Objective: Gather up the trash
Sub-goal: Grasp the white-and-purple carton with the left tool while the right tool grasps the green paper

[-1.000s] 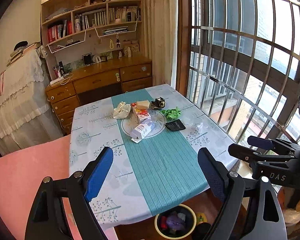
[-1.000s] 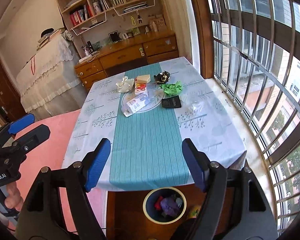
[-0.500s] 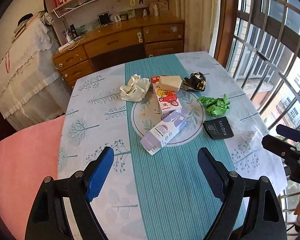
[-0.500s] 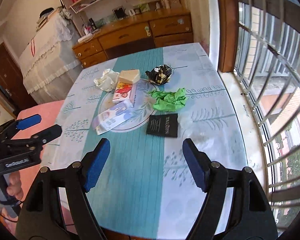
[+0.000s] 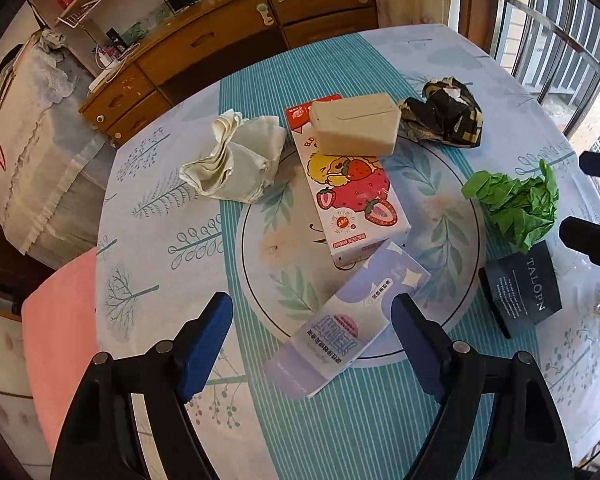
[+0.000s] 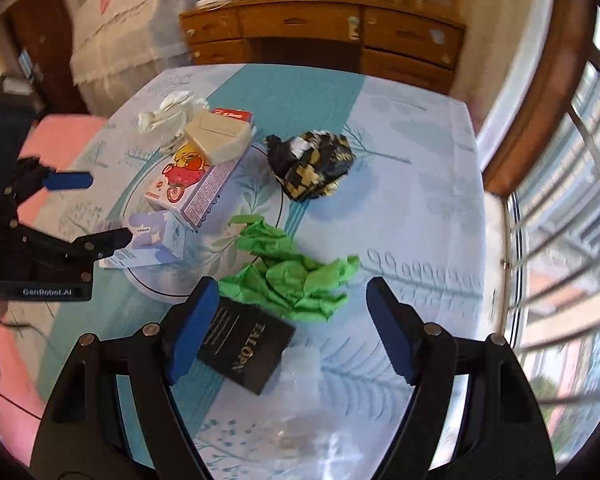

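The left claw point(image 5: 312, 340) points down at the counter point(image 5: 148, 216) with its jaws apart; they have just been closing a little, and the lavender carton point(image 5: 340, 324) lies flat on the cloth in the gap between them, with neither pad pressing on it. Just beyond that carton lies the strawberry carton point(image 5: 352, 196), with a beige box point(image 5: 354, 124) resting on its far end. A crumpled white wrapper point(image 5: 236, 160) sits ahead and to the left of this claw, and a black-and-gold wrapper point(image 5: 444, 114) ahead to the right.

The right claw point(image 6: 290, 330) also stands wide apart and grips nothing. The crumpled green paper point(image 6: 292, 276) lies between its fingertips, slightly ahead, and the black TALOPN packet point(image 6: 244, 346) lies beside its left finger point(image 6: 190, 328), partly hidden by it.
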Available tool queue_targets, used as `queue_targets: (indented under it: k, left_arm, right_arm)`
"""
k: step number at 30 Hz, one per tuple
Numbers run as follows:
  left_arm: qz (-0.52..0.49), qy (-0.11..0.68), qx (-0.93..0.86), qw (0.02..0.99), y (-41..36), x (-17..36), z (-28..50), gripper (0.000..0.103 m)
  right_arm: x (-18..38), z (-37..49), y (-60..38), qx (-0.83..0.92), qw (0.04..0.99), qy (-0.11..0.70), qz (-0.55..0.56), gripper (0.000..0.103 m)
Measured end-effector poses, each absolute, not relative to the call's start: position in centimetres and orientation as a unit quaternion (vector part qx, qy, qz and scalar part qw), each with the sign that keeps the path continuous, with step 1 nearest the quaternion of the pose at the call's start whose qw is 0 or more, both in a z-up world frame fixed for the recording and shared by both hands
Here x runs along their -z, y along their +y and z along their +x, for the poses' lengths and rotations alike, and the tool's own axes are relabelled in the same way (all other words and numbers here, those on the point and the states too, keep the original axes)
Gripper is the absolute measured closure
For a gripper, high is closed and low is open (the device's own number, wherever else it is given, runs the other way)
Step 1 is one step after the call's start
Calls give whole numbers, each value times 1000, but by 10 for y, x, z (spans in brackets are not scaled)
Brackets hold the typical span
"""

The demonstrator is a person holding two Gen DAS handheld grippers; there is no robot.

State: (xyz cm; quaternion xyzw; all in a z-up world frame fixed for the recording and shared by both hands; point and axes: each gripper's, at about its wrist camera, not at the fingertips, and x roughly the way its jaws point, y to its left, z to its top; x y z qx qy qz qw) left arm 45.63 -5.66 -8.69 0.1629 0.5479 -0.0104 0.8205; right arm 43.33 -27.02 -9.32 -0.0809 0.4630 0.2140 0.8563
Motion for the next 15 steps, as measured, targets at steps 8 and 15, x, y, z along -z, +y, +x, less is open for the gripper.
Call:
queue_targets:
  k: [8, 15]
  left_arm:
    - [105, 573, 21, 813, -41, 99, 480, 22]
    - [43, 619, 72, 781, -38, 105, 490, 27]
  right_arm:
    - [120, 454, -249, -266, 825, 482, -128, 29]
    - [132, 456, -243, -287, 804, 503, -139, 29]
